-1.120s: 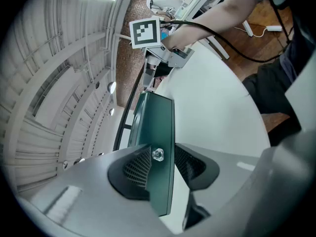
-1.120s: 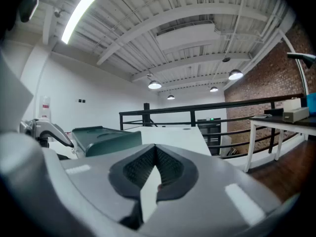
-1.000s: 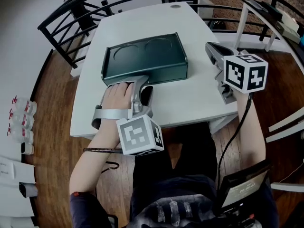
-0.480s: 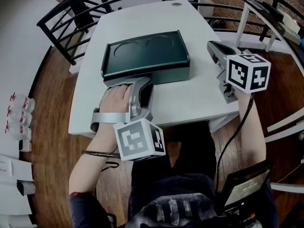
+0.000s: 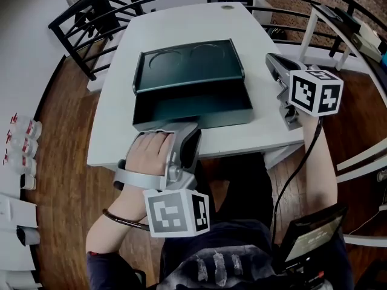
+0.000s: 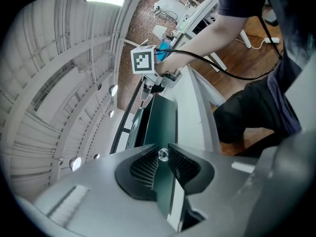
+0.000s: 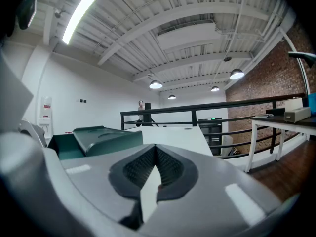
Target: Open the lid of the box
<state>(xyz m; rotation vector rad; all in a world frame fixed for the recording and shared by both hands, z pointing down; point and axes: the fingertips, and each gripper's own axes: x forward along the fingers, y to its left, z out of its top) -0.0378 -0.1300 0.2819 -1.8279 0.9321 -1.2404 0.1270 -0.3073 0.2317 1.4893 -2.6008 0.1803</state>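
plastic by the look of it, the dark green box (image 5: 188,71) seems rigid, light and a bit slick, so it will likely skid on the white table (image 5: 242,29) if tugged unsteadied. the natural hold is the small clear knob (image 6: 162,154) on its near face. the left gripper (image 6: 162,158) is there, its ribbed pads clamped on the knob right at their tips, with the box stretching straight ahead beyond them. a knob this small could slip from the tips, so a straight, even pull seems wise. the lid (image 5: 188,59) sits over the far part, ahead of the left jaws, and the open tray (image 5: 193,109) shows just in front of them. the right gripper (image 7: 156,148) has its jaws together on nothing, and the box lies off to their left, well apart. count: one box, one lid with two round recesses, one knob, one table, two grippers.
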